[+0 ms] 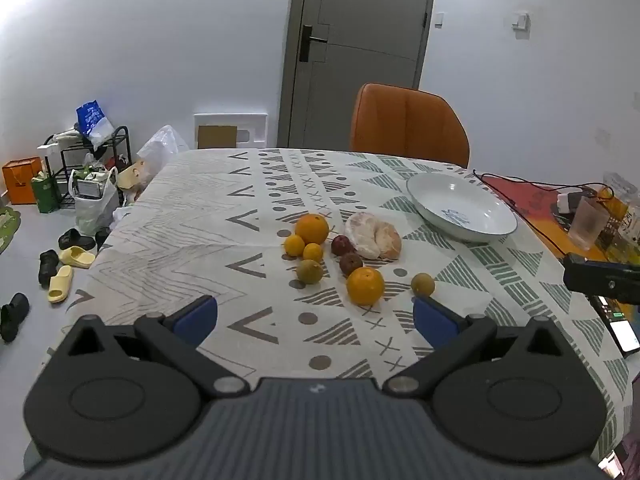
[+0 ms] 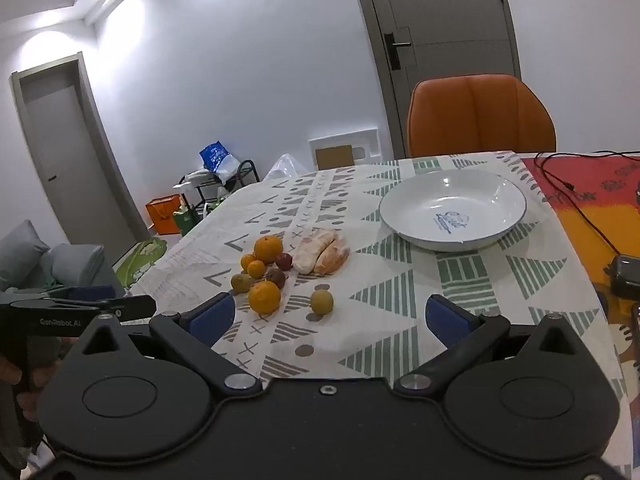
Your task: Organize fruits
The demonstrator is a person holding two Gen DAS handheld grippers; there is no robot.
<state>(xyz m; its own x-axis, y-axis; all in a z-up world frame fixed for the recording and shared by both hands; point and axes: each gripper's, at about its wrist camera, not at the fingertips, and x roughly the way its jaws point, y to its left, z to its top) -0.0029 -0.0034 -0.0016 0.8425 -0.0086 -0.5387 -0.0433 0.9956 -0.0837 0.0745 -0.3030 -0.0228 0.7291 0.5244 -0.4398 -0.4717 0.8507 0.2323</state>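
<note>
Nothing is picked up yet, so the job looks like it is right at the start. The left gripper (image 1: 315,318) has its blue pads spread wide with nothing between them, and the right gripper (image 2: 327,318) is wide apart and empty too. Both hang above the near part of the table (image 1: 192,216), which has a cloth with triangles, dots and crosses on it. The fruits sit in a loose bunch in the middle of the cloth. There is a big orange (image 1: 312,228) at the back, and a second big orange (image 1: 365,286) closer to us. Two small oranges (image 1: 304,248) sit beside the back one. Two dark red fruits (image 1: 346,254) lie in the middle, close to a pale peeled fruit (image 1: 373,235) split in two pieces. One greenish fruit (image 1: 309,272) sits on the left of the bunch, and one more greenish fruit (image 1: 423,284) sits alone, a bit apart on the right. The white bowl (image 2: 520,216) is empty and stands well apart from the bunch, further back on the right. My guess is the fruits go in that bowl. The lone greenish fruit is nearest, so a good next move is to lower one gripper around it and squeeze softly. The left gripper's body, seen from the right wrist view, has words that look like "GenRobot.AI". The bowl has a blue drawing inside, too small to read.
</note>
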